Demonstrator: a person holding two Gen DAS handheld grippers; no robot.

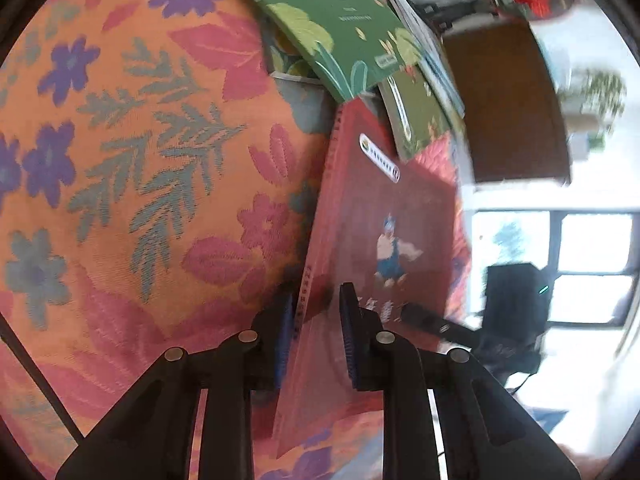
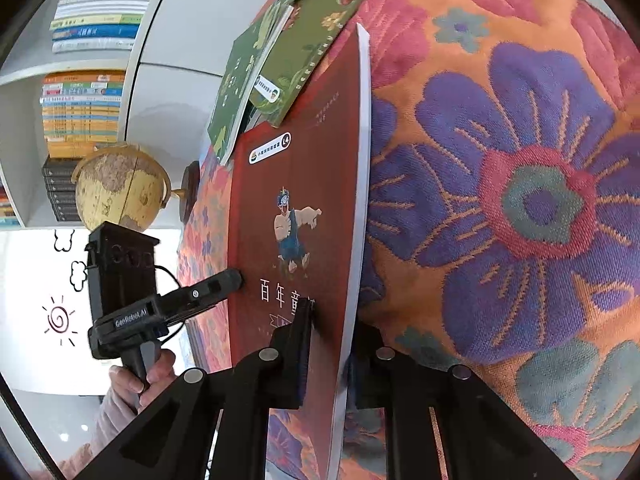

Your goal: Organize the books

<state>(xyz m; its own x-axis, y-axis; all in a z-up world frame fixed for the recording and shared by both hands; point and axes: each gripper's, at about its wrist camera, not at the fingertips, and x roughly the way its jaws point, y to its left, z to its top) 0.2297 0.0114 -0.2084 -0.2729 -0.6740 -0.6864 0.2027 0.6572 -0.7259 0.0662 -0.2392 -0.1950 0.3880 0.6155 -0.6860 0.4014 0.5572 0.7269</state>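
Observation:
A thin red book (image 1: 380,208) with a cartoon figure on its cover stands tilted up on edge over the flowered cloth (image 1: 140,140). My left gripper (image 1: 316,312) is shut on its spine edge, one blue pad on each side. In the right wrist view the same red book (image 2: 296,184) has its white page edge clamped in my right gripper (image 2: 332,328), also shut. The left gripper (image 2: 234,278) shows there at the book's far edge, held by a hand (image 2: 156,372). The right gripper (image 1: 412,314) shows in the left wrist view against the cover.
Several green books (image 1: 336,28) lie overlapping on the cloth beyond the red one, seen also as green books (image 2: 304,52) in the right wrist view. A yellowed globe (image 2: 120,188) and a white bookshelf (image 2: 84,112) full of books stand past the cloth's edge.

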